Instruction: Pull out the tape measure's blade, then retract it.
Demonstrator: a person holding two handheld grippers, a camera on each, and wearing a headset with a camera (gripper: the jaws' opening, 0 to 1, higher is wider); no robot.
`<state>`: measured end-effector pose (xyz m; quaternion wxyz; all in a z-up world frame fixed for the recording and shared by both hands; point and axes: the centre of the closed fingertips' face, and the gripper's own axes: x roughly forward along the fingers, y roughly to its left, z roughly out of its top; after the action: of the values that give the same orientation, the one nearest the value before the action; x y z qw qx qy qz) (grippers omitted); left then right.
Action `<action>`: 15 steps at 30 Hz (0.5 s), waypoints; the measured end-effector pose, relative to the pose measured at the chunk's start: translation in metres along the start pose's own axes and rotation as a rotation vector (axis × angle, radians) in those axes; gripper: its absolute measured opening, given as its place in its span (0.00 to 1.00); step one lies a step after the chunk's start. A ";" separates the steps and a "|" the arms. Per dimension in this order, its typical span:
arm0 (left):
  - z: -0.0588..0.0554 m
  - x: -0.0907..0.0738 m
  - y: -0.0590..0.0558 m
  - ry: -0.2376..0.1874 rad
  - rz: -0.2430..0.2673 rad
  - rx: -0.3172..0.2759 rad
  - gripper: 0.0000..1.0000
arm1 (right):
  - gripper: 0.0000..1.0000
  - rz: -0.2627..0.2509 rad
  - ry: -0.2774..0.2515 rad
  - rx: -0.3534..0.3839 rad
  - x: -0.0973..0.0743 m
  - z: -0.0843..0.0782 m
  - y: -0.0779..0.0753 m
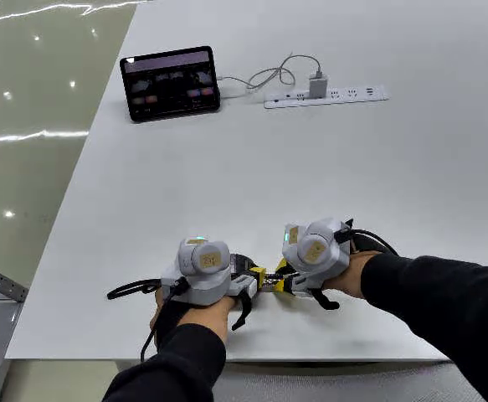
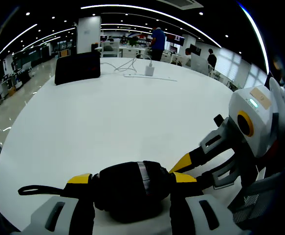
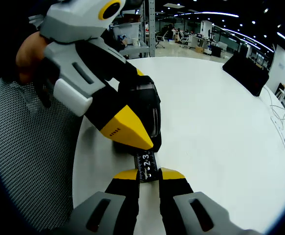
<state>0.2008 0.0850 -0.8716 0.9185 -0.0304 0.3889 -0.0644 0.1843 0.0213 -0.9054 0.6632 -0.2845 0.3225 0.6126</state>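
Left hand-held gripper clamped narrow round the black tape measure, one yellow tip on each flank, tape measure seemingly resting on the desk near its front edge, strap trailing off to one side. Right hand-held gripper nipped almost shut on the blade, just beside the tape measure's mouth, printed digits showing past the tips. Only a short stub of blade out between the two, so judged as the very start of the pull-out step; retracting not yet due. In the head view, both close together at the near edge, tablet and power strip well apart at the far side, nothing in the way. Next: hold the left grip firm and the tape measure steady, draw the right one straight away along the blade's line, level, without twisting, to avoid kinking the thin steel. Risk, as a guess: smooth blade sliding through the tips if squeezed too lightly. Once a fair length is out, ease back toward the mouth rather than let go, lest the spring snap the blade home
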 end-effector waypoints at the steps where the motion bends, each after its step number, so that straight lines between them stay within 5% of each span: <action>1: 0.000 0.000 0.000 0.000 0.001 0.000 0.58 | 0.10 -0.001 -0.001 -0.003 0.001 0.001 0.000; 15: 0.000 0.000 0.000 0.001 -0.004 -0.003 0.58 | 0.10 0.002 -0.007 0.006 0.007 0.007 0.003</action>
<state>0.2009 0.0852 -0.8716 0.9181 -0.0326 0.3894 -0.0657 0.1826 0.0316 -0.9063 0.6645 -0.2797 0.3223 0.6134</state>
